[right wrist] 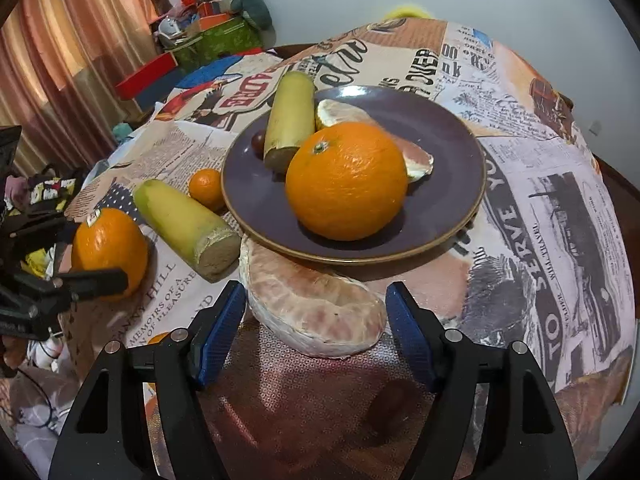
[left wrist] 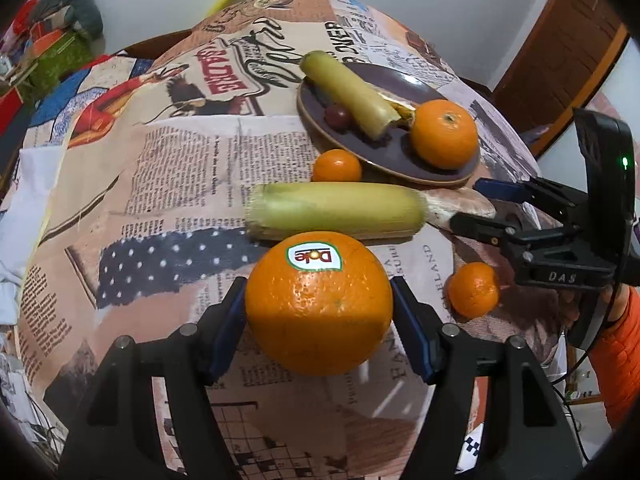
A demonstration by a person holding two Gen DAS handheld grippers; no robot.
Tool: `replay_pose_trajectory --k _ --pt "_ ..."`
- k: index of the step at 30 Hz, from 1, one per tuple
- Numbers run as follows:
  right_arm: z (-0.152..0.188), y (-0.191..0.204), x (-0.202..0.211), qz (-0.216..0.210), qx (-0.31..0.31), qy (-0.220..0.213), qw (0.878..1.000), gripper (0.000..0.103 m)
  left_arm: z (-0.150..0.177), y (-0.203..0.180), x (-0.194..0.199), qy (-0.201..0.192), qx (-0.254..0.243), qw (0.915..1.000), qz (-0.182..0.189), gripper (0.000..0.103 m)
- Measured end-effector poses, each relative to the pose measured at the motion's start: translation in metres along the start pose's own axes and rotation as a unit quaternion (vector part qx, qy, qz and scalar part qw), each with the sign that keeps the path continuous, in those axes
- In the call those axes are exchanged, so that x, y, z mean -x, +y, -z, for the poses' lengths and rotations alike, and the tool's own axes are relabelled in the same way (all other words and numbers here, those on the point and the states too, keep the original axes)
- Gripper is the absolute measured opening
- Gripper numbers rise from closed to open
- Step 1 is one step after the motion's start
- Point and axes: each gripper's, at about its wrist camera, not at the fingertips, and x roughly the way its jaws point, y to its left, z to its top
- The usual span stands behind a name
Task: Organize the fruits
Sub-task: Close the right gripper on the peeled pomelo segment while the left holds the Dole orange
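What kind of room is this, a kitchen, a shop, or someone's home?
Most likely a lived-in home, at a dining table. A newspaper-print tablecloth covers the round table, a purple plate holds fruit, and curtains and piled boxes and household clutter fill the corner behind.

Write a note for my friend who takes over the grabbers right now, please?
Left gripper: fingers around the stickered orange, grip unclear.
Right gripper: open around the peeled segment beside the plate.
On the plate: an orange, a green stalk piece, a segment, a grape.
Left on the cloth: the other stalk piece, two small mandarins.
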Motion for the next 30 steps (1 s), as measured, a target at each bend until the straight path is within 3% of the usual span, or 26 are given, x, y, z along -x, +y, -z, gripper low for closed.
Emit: replay_pose_trajectory --k 7,11,17,30 --pt "0.012 0.016 0.006 0.002 0.034 0.021 0.999 0.066 -0.003 -0.005 -0.005 -0.006 -0.005 0.9999 -0.01 0.069" --pt "0.021 0.019 0.017 -0.033 0.018 0.029 0.999 0.052 -0.004 -0.001 -0.013 0.012 0.007 0.9999 -0.01 0.069" --pt "0.015 0.02 0.02 -0.021 0.004 0.007 1.0 0.051 -0.003 -0.003 -0.015 0.008 0.007 0.9999 -0.014 0.069" --pt "-0.008 0.032 -0.014 -0.009 0.022 0.017 1.0 0.052 -0.009 -0.003 -0.015 0.002 0.01 0.9999 -0.005 0.069"
